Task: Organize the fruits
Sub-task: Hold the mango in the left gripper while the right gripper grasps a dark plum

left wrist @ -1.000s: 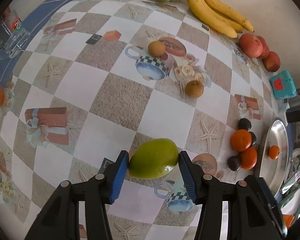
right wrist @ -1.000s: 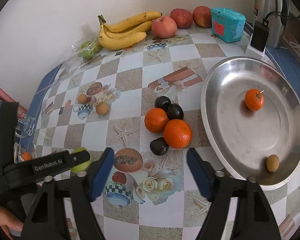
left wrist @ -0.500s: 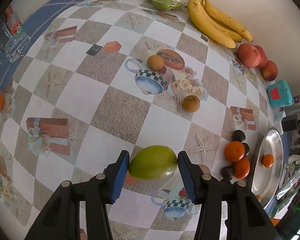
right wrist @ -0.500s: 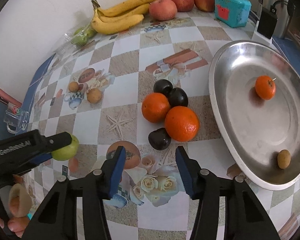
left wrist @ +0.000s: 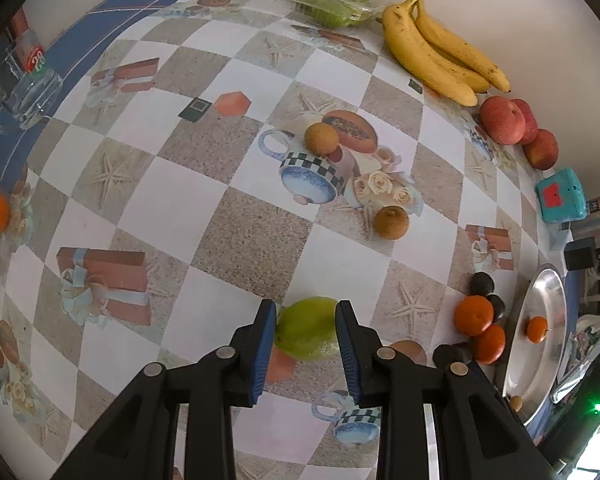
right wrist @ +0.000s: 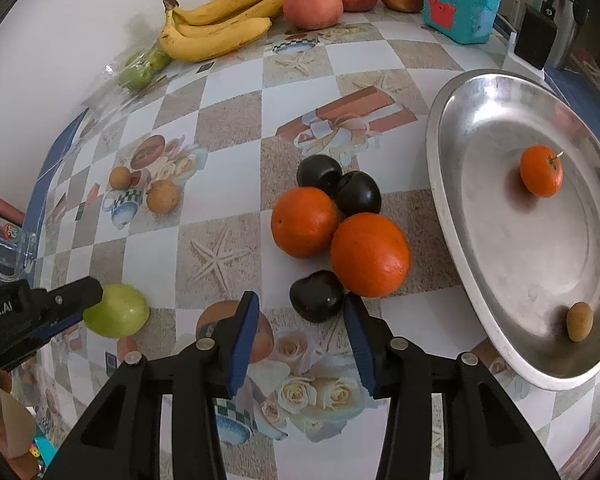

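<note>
Left gripper (left wrist: pixel 306 330) clenched my green mango (left wrist: pixel 307 334) across its middle, left of the steel tray (left wrist: pixel 540 320); smooth, firm, rounded, so I judged it slippery.

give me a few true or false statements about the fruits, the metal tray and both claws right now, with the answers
1. The left claw is shut on the green oval fruit. True.
2. The silver oval metal tray holds three oranges. False: it holds one small stemmed orange and one small brown fruit.
3. The right claw is open, with the nearest dark plum just ahead of its fingertips. True.
4. The yellow banana bunch lies on the tray. False: it lies on the table by the wall.
5. Two large oranges sit on the tablecloth beside the dark plums. True.
</note>
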Demonstrator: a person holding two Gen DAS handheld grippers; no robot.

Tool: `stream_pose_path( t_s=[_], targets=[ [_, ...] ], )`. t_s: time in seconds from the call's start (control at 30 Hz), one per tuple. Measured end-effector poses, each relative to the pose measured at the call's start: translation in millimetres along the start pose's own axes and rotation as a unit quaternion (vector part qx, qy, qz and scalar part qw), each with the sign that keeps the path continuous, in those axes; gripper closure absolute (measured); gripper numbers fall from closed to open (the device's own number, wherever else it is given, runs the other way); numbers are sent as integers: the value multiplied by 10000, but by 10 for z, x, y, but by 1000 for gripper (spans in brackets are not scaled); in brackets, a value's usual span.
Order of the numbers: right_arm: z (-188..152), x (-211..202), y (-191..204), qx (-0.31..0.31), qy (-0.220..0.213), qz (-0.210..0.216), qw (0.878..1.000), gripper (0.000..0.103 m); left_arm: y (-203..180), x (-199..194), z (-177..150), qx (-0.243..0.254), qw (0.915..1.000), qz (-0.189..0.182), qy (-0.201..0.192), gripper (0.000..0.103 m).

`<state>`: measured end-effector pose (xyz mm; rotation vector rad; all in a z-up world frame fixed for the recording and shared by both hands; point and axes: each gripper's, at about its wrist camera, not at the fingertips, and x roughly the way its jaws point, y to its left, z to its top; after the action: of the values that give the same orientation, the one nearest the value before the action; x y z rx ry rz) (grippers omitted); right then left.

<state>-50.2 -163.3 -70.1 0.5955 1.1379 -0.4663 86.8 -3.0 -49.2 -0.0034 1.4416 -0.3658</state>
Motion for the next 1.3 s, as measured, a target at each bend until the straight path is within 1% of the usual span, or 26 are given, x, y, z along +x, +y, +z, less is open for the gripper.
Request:
stream_pose_path(
  t_s=[0.07,0.17,0.23,0.3,0.47,0.57,0.7,0.87,0.97,1.23,1.3],
  targets=[
    [9,6,15,-16,-32,-62,10000,62,29,20,19,-59,10000,-53,40,67],
    [17,13,20,-40,-70,-159,9998,67,72,34,33,-133,9998,-132,77,65],
    [22,14,4,1,-85,-174,9998,72,90,54,37,-156,9997,-162,127,61],
    [23,10,-26,55,-88,-155,9998,76,100,93,29,-169,9994,-179,225,50],
    [14,-13,-54,119,-52,-97,9999,76,95,149,-2,-148,9992,-147,337,45],
    [10,-47,-69,219,-19,36,9998,76,92,168,-12,-133,9992,-84,361,39],
    [13,-127,-71,302,-42,171,9994,76,111,209,-26,-163,9989,-77,444,35],
    [23,-197,-61,385,-53,343,9987,76,111,289,-49,-179,9983,-46,546,35],
    [29,-224,-67,426,-64,396,9983,76,158,282,-57,-311,9982,-110,499,39],
    [35,-234,-93,488,-22,483,9976,76,226,275,-106,-357,9983,-133,451,39],
    [36,-241,-93,486,-28,485,9976,76,226,284,-108,-411,9982,-131,407,37]
  ],
)
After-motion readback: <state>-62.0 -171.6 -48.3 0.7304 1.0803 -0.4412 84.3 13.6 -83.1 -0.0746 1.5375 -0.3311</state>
